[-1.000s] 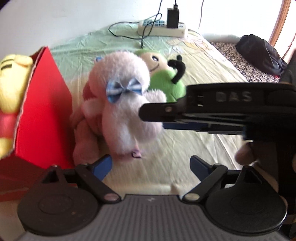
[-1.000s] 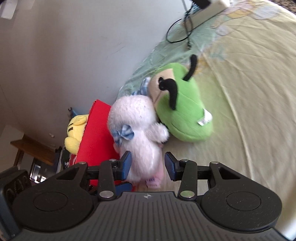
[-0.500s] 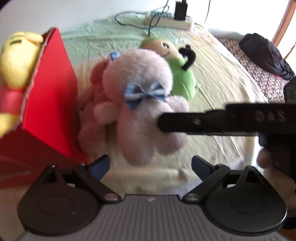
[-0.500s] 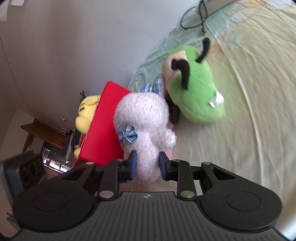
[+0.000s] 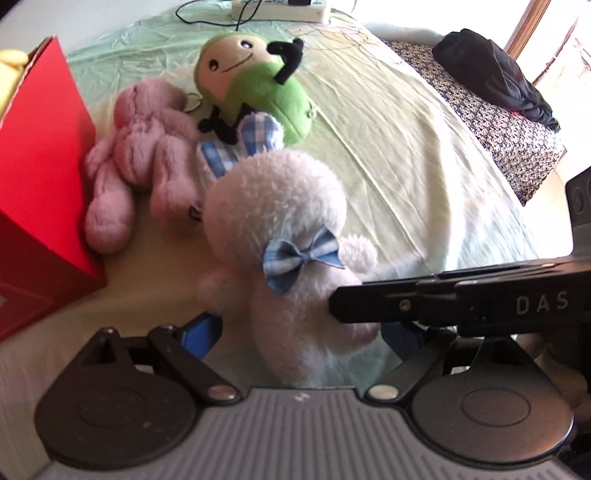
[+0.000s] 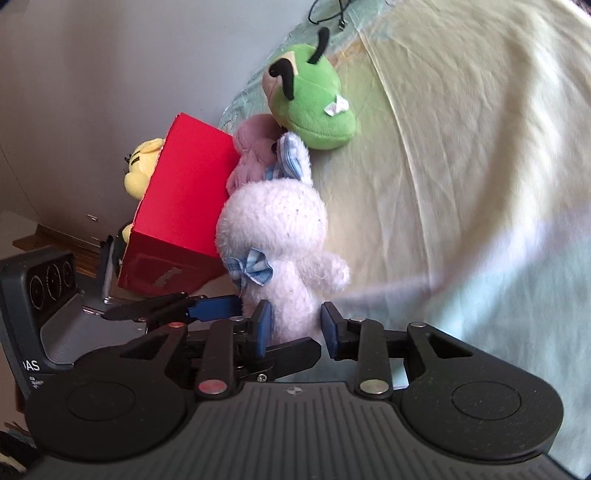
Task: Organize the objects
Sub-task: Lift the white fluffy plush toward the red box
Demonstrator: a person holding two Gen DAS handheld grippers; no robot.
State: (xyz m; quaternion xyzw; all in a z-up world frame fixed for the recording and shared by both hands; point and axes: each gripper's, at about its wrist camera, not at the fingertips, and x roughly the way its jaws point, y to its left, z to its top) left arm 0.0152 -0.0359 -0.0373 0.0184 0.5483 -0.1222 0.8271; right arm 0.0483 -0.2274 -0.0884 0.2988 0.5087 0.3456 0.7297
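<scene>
A white plush bunny [image 6: 273, 236] with a blue bow is held upright off the bed; my right gripper [image 6: 295, 326] is shut on its lower body. In the left wrist view the same bunny [image 5: 280, 236] hangs between the wide-apart blue pads of my left gripper [image 5: 299, 334], which is open. The right gripper [image 5: 343, 304] reaches in from the right as a black bar. A pink plush [image 5: 140, 155] and a green plush [image 5: 255, 81] lie on the bed. A red box [image 5: 40, 177] stands at the left, with a yellow plush [image 6: 142, 166] in it.
The pale green bed sheet [image 5: 406, 166] stretches to the right. A power strip with cables [image 5: 280, 5] lies at the bed's far end. A black bag [image 5: 495, 74] rests on patterned cloth [image 5: 509, 136]. A grey wall and wooden furniture [image 6: 55, 243] are beyond the box.
My right gripper has closed on the white bunny, lifted it away from the pink plush and carried it toward the left gripper. The bunny now hangs between the left fingers.
</scene>
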